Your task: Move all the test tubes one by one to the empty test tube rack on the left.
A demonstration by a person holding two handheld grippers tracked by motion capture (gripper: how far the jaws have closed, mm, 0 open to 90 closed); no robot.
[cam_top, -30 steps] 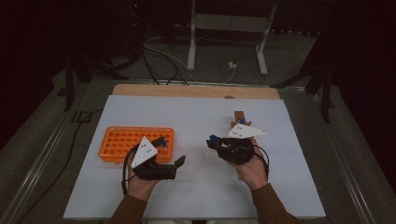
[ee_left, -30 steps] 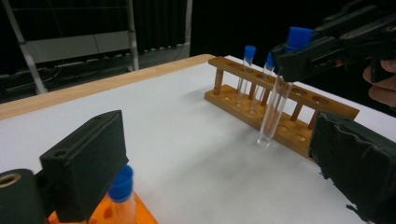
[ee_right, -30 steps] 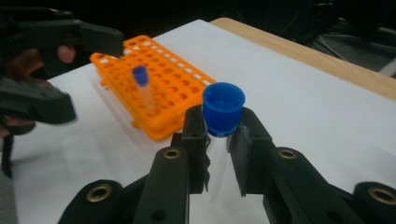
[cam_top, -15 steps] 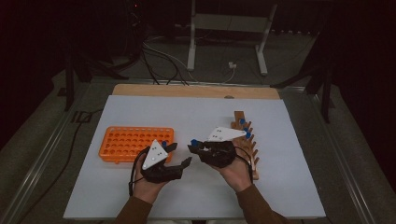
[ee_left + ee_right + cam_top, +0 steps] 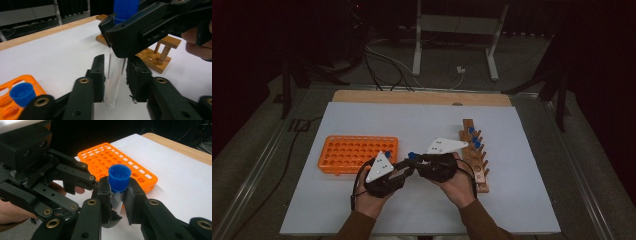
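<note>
A clear test tube (image 5: pixel 113 82) with a blue cap (image 5: pixel 119 178) hangs upright above the white mat. My right gripper (image 5: pixel 117 195) is shut on it just under the cap. The same cap (image 5: pixel 411 155) sits between the two hands at mid-table. My left gripper (image 5: pixel 115 72) has its jaws on either side of the tube's lower part. They have just been closing, and a sliver of gap still shows on one side. My right gripper (image 5: pixel 120 37) crosses above those jaws, tip to tip with my left gripper (image 5: pixel 408 168).
An orange tube rack (image 5: pixel 357 152) lies left of the hands, with a blue-capped tube (image 5: pixel 22 93) in it. At the right is a wooden peg rack (image 5: pixel 477 160) holding several blue-capped tubes. Cables and a metal stand lie beyond the table's far edge.
The right gripper has carried the capped tube leftwards from the wooden rack to meet the left gripper. The left jaws have drawn in around the tube's lower part.
</note>
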